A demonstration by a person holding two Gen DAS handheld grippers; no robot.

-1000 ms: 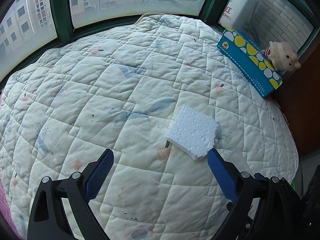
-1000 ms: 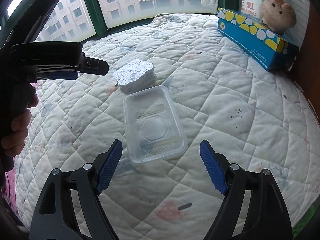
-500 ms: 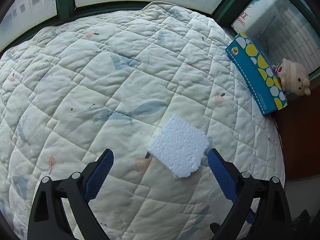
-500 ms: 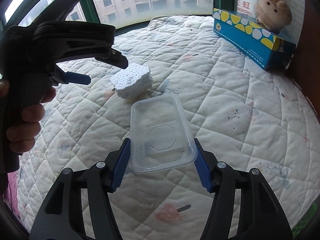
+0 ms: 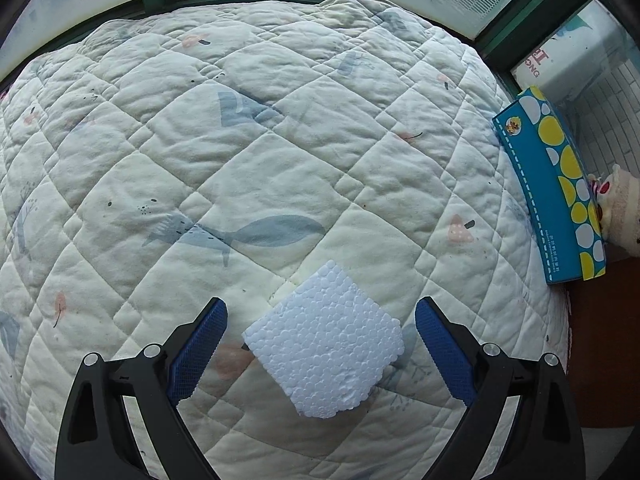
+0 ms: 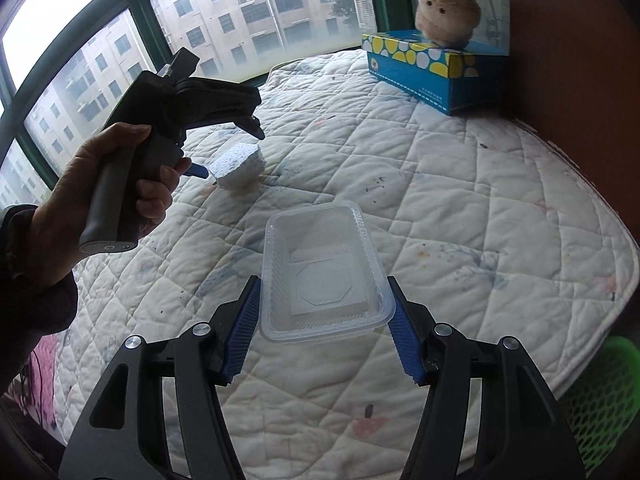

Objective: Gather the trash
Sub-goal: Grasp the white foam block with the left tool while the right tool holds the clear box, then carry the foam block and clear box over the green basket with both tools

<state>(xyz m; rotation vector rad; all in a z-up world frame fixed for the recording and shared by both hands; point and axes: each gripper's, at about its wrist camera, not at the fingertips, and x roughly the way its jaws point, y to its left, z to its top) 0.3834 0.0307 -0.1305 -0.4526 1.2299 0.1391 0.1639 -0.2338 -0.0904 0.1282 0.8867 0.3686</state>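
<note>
While the right gripper (image 6: 324, 334) is pinching the clear tray (image 6: 322, 272) by its long sides, blue pads pressing on both edges, the tray is riding just above the quilt (image 6: 460, 208), tilted a little toward the camera. That grip is fresh: the jaws have just been closing, with the tray between them. Over on the other side, a hand (image 6: 116, 184) is gripping the handle of the left gripper (image 5: 320, 344), which is pointing steeply down at the foam block (image 5: 324, 344). Its jaws are standing spread wide, one blue pad on either side of the block, neither one touching it. The foam is lying flat on the quilt, between the pads in the left wrist view, with a corner aimed at each pad. From the right wrist view the block is sitting beyond the tray, just beside the left gripper's tips. At the far edge of the quilt a blue box (image 6: 436, 68) is lying, with a plush toy (image 6: 448, 12) perched on top. A green mesh basket (image 6: 600, 404) is peeking in at the lower right, past the bed's edge.
</note>
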